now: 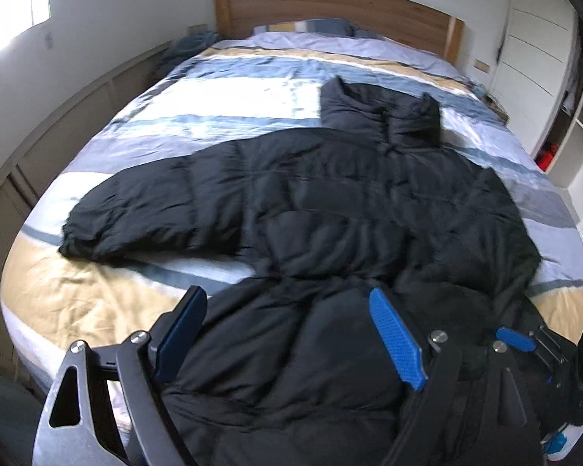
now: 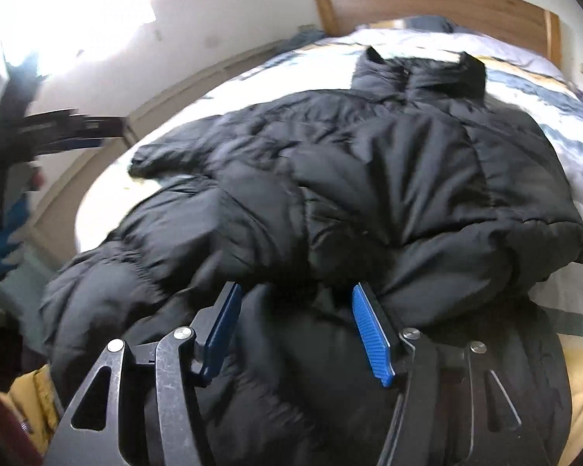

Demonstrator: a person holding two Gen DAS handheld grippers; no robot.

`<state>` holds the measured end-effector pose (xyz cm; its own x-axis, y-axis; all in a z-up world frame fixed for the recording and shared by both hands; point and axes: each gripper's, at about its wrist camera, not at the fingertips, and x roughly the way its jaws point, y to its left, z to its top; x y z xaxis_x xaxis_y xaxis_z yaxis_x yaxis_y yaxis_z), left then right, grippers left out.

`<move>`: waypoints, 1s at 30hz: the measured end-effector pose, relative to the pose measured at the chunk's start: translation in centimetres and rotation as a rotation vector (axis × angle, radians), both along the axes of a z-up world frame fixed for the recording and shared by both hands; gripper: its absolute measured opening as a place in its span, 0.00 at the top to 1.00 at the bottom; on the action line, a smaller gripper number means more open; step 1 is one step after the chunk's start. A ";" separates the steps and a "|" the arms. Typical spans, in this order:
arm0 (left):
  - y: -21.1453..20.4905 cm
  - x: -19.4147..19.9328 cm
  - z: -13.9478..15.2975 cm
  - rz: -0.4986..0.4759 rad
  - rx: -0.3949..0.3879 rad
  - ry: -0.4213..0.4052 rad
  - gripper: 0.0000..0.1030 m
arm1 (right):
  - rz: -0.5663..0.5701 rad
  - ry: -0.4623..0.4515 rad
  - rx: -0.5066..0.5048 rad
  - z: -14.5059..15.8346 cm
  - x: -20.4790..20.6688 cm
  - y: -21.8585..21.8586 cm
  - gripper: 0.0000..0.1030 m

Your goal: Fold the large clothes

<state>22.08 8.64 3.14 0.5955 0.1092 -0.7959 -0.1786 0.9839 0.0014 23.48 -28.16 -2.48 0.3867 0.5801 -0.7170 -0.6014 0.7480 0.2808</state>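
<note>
Both wrist views look steeply down, close over the same black jacket [image 1: 330, 202] toward the headboard [image 1: 330, 7].

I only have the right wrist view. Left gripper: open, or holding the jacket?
Observer: Left gripper has its jaws wide apart. The hem of the black jacket lies between them, and I see no pinch.
Operator: The far sleeve is blurred here. Is it laid out?
Observer: Yes, the sleeve lies stretched out flat on the bedspread, with its cuff inside the bed's edge.
Operator: Anything past the bed's right side, outside my frame?
Observer: A white cupboard stands close beside the bed there.
</note>
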 end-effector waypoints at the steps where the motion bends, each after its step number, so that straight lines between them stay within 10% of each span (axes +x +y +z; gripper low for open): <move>1: -1.0 0.3 0.1 -0.017 0.004 -0.002 0.17 | -0.004 -0.007 0.012 0.3 -0.2 -0.4 0.43; 16: -14.0 7.0 -3.3 -0.248 -0.023 0.038 0.17 | -0.333 -0.089 -0.033 2.7 8.2 -11.4 0.45; 30: -11.8 10.0 -12.4 -0.168 0.049 0.211 0.16 | -0.227 -0.010 -0.135 -3.6 13.9 -6.9 0.45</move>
<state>32.13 -3.15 -9.24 0.4297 0.0647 -0.9006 -0.0037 0.9975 0.0699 37.41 -35.04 -6.05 0.5031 0.3771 -0.7776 -0.4163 0.8943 0.1644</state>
